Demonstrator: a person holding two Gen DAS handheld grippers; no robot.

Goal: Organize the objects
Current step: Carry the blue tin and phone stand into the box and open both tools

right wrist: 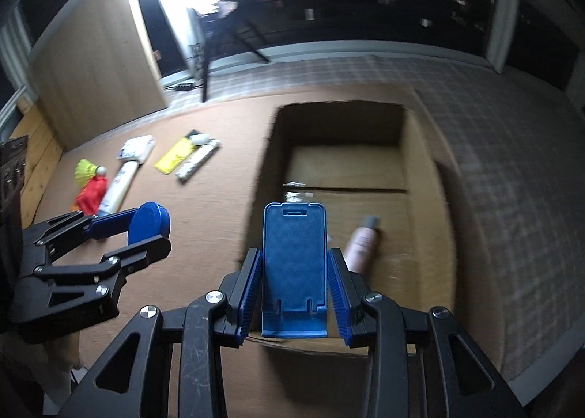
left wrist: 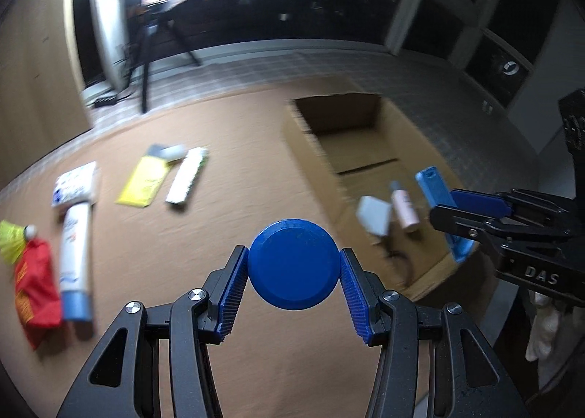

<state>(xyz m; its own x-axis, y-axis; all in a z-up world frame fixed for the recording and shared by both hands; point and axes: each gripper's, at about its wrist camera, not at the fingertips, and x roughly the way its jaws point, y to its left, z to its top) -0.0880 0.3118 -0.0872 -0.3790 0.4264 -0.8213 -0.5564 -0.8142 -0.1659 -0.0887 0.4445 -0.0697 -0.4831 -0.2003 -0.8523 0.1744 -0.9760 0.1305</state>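
Observation:
My left gripper (left wrist: 293, 268) is shut on a round blue lid (left wrist: 293, 263), held above the brown mat, left of the open cardboard box (left wrist: 402, 133). It also shows in the right wrist view (right wrist: 146, 231) with the lid (right wrist: 150, 222). My right gripper (right wrist: 294, 272) is shut on a blue phone stand (right wrist: 294, 264), held over the near end of the box (right wrist: 420, 162). The stand also shows in the left wrist view (left wrist: 435, 191). A pink bottle (right wrist: 362, 242) lies in the box, with a white item (left wrist: 373, 215) beside it.
On the mat at left lie a white tube (left wrist: 75, 253), a red packet (left wrist: 34, 290), a yellow shuttlecock (left wrist: 14, 239), a white pouch (left wrist: 75, 186), a yellow packet (left wrist: 144, 178) and a white stick pack (left wrist: 186, 175). A ring light on a tripod (right wrist: 215, 38) stands at the back.

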